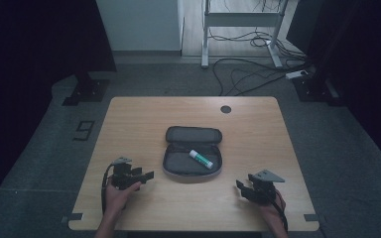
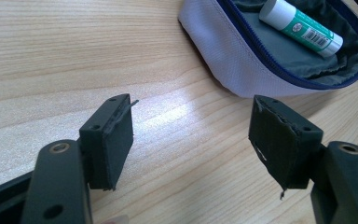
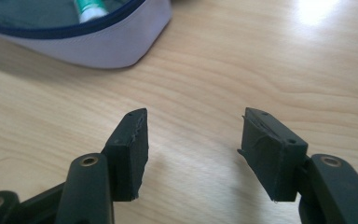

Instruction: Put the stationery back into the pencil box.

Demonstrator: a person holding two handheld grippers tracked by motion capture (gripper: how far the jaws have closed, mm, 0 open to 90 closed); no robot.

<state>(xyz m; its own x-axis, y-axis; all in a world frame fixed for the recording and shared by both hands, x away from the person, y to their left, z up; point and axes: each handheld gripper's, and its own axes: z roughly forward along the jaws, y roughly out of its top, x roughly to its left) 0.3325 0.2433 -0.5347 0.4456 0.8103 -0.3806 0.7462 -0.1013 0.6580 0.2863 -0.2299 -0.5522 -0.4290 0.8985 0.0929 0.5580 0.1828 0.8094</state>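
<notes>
Status: the open pencil case (image 1: pixel 192 157) lies at mid-worktop (image 1: pixel 129 119) with a glue stick (image 1: pixel 201 159) inside its lower half. Your left gripper (image 1: pixel 146 175) and right gripper (image 1: pixel 241 187) flank the case, both with fingers (image 2: pixel 113 140) spread wide and holding nothing. Likely next step is closing the case: steady one side, keep the stick clear of the zip. The high view shows the flipped-back lid; the left gripper view shows the stick's barcode label and the blue zip edge.

In the right gripper view, the glue stick (image 3: pixel 89 10) and pouch (image 3: pixel 98 44) run off the top edge.
</notes>
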